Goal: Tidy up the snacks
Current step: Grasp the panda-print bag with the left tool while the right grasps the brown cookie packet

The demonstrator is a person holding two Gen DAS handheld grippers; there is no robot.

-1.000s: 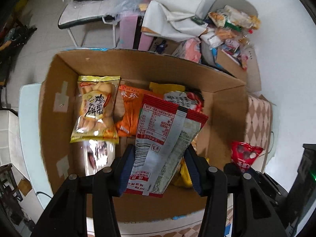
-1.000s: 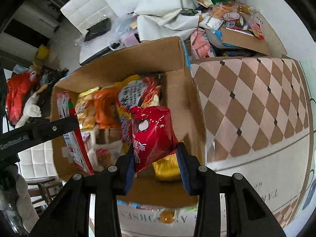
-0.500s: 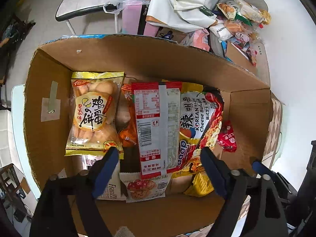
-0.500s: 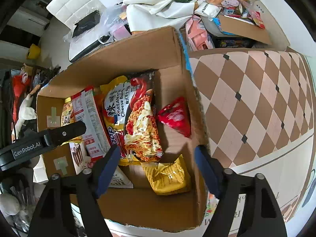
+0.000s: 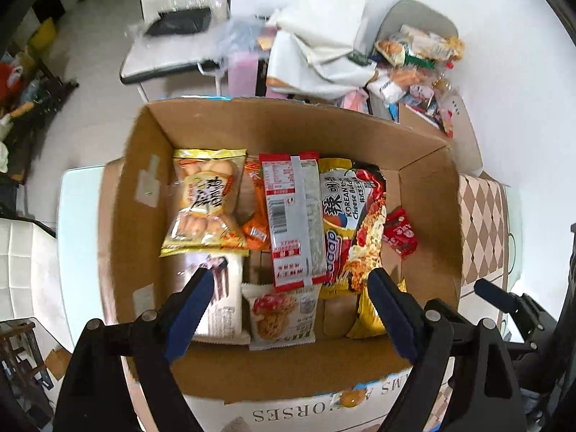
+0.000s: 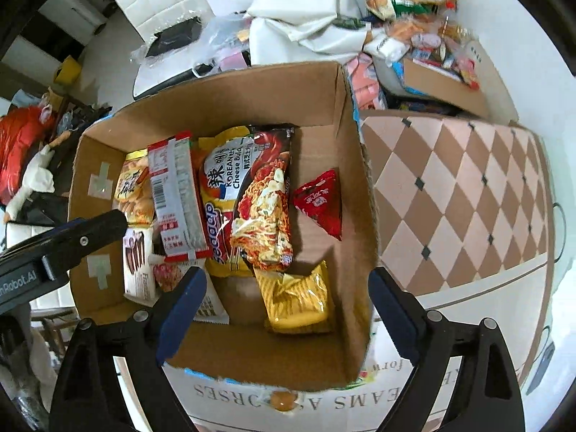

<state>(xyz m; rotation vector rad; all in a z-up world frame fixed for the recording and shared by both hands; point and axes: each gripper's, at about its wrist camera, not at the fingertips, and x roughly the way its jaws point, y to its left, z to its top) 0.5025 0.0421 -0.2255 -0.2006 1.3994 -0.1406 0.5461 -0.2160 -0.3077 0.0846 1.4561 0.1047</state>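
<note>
An open cardboard box (image 5: pixel 216 126) holds several snack packets lying flat. The red-and-silver packet (image 5: pixel 291 216) lies in the middle, beside a Korean cheese noodle packet (image 5: pixel 352 223). A small red packet (image 5: pixel 399 232) rests by the right wall. My left gripper (image 5: pixel 289 288) hovers open above the box's near side, gripping nothing. My right gripper (image 6: pixel 288 280) hangs above the same box (image 6: pixel 223 86) with its jaws opening and nothing held. Under it lie the small red packet (image 6: pixel 320 201) and a yellow packet (image 6: pixel 295 295).
A yellow biscuit bag (image 5: pixel 201 198) and an orange packet (image 5: pixel 252 223) fill the box's left side. To the right is a checkered tablecloth (image 6: pixel 468 187). Behind the box are a snack pile (image 5: pixel 417 57), a white cloth (image 5: pixel 324 54) and a chair (image 5: pixel 172 46).
The left gripper opened and let the red-and-silver packet fall flat into the box. The right gripper opened and dropped the small red packet by the right wall. Both grippers then drew back above the box.
</note>
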